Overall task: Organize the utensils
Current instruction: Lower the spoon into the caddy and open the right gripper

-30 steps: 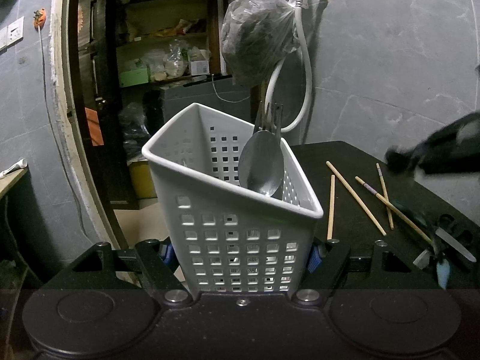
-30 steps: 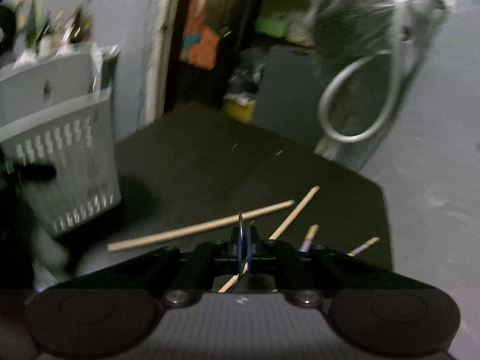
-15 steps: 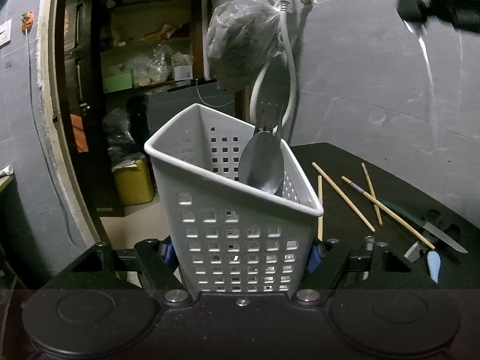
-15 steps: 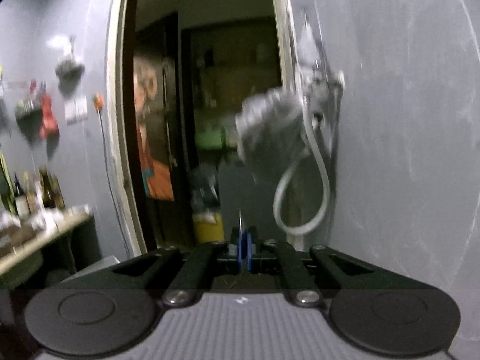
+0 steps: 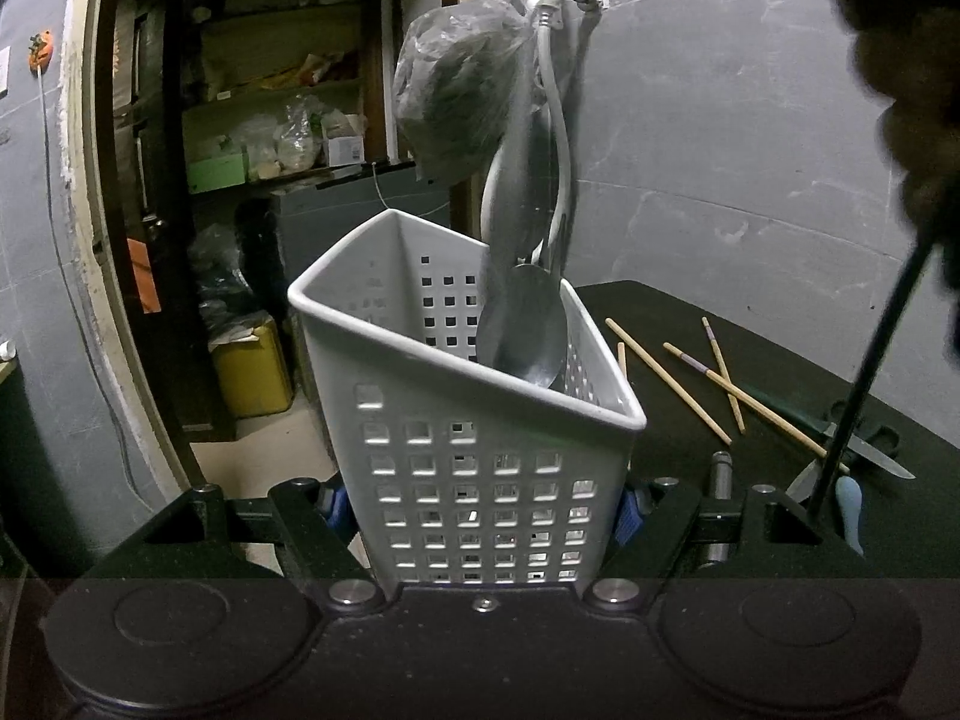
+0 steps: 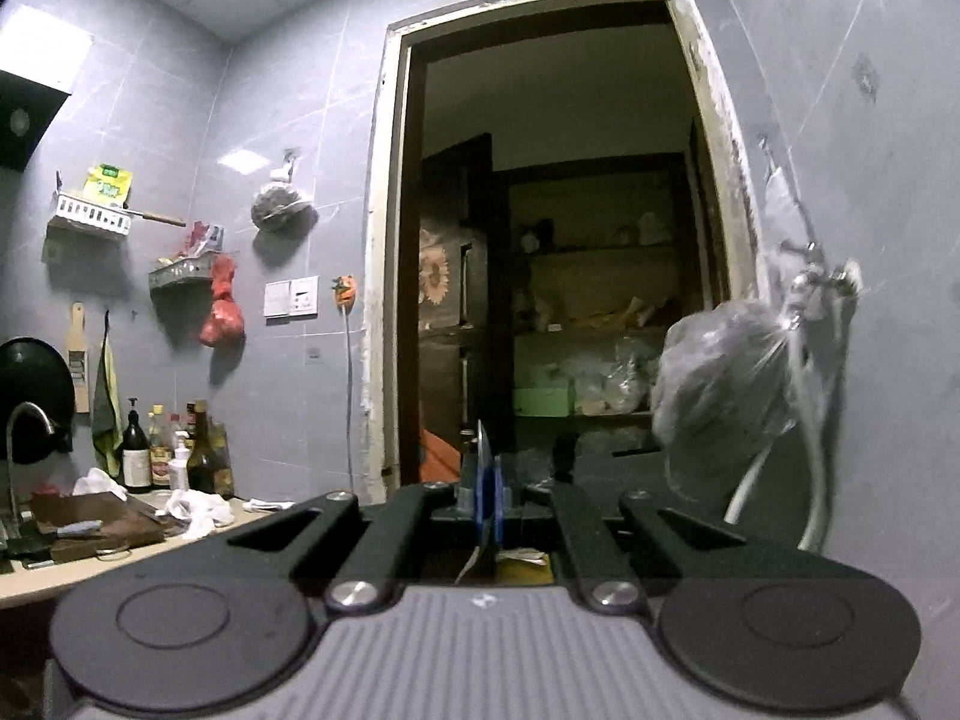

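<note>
Currently left gripper [image 5: 483, 507] clamps the white perforated utensil caddy [image 5: 474, 420], spoon [image 5: 523, 333] standing inside. Right gripper [image 6: 487, 495] pinches a thin metal utensil [image 6: 480, 450] edge-on. Chopsticks [image 5: 690, 378] lie on the table [image 5: 780, 360].

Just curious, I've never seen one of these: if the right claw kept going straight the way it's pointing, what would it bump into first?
Probably nothing nearby: the right claw points into the dark open doorway; depth is hard to judge.
</note>
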{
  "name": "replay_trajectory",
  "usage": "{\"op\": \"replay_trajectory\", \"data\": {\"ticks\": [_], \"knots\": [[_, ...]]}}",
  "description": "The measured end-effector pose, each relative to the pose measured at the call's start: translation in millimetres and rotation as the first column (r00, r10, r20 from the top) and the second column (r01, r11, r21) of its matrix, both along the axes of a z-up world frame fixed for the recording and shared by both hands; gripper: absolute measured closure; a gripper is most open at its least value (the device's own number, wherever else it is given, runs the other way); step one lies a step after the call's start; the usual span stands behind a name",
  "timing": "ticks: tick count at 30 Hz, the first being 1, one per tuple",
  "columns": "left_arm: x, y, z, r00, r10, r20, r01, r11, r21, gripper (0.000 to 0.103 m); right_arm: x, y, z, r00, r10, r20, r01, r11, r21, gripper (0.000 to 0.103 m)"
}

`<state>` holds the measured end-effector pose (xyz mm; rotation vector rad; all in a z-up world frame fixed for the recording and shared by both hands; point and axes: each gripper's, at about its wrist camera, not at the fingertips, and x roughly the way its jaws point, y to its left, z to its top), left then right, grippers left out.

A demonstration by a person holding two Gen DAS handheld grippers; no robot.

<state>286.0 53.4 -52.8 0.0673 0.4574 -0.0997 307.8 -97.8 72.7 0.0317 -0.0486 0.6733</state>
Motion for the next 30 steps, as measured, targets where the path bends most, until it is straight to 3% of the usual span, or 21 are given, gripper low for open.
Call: {"op": "replay_trajectory", "data": {"ticks": [13, 30], "knots": [[0, 0, -3, 1.000, -0.001, 0.011, 0.001, 1.000, -0.004, 0.027, -2, 21, -64, 0.990, -0.046, -0.134, 0.033, 0.995, -0.093, 0.098], [-5, -3, -6, 1.000, 0.003, 0.017, -0.003, 1.000, 0.015, 0.026, -6, 13, -86, 0.980, -0.052, -0.192, 0.032, 0.994, -0.103, 0.091]]}}
